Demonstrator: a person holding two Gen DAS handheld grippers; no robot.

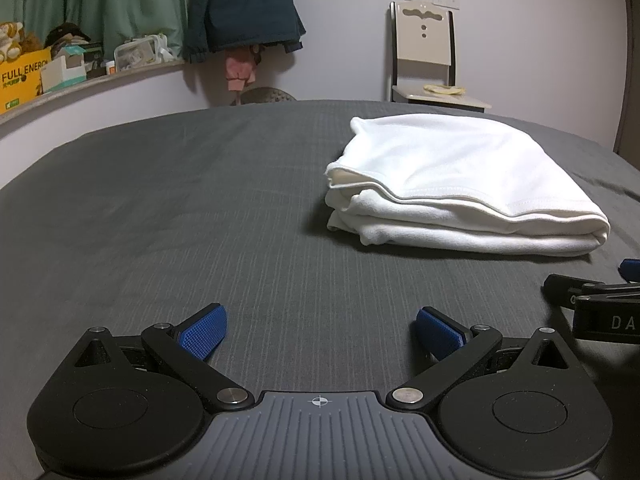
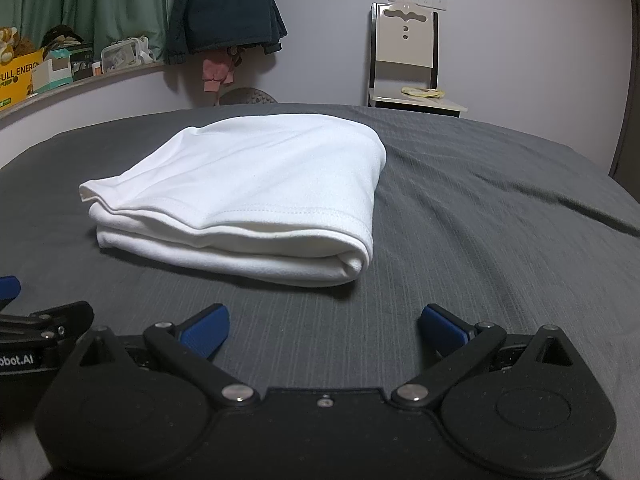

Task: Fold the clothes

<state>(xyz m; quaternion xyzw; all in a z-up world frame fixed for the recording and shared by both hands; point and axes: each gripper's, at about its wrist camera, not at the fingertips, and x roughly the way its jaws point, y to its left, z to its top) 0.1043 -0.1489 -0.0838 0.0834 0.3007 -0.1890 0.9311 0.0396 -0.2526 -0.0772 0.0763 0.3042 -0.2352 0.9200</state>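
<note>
White folded T-shirt [image 1: 460, 184] lying stacked on the grey bedsheet [image 1: 200, 220] just ahead, clear of left gripper [image 1: 320, 332] and right gripper [image 2: 324, 330], both spread wide and empty; best left untouched, or merely squared by nudging its uneven near-left edges.

A grey-sheeted bed [image 2: 480, 208] carries one folded white garment [image 2: 248, 192] lying flat.

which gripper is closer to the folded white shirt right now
Right, by a little. The right gripper sits open just in front of the folded white shirt, almost facing it. The left gripper, also open, is off to the shirt's left, with bare gray sheet ahead.
</note>
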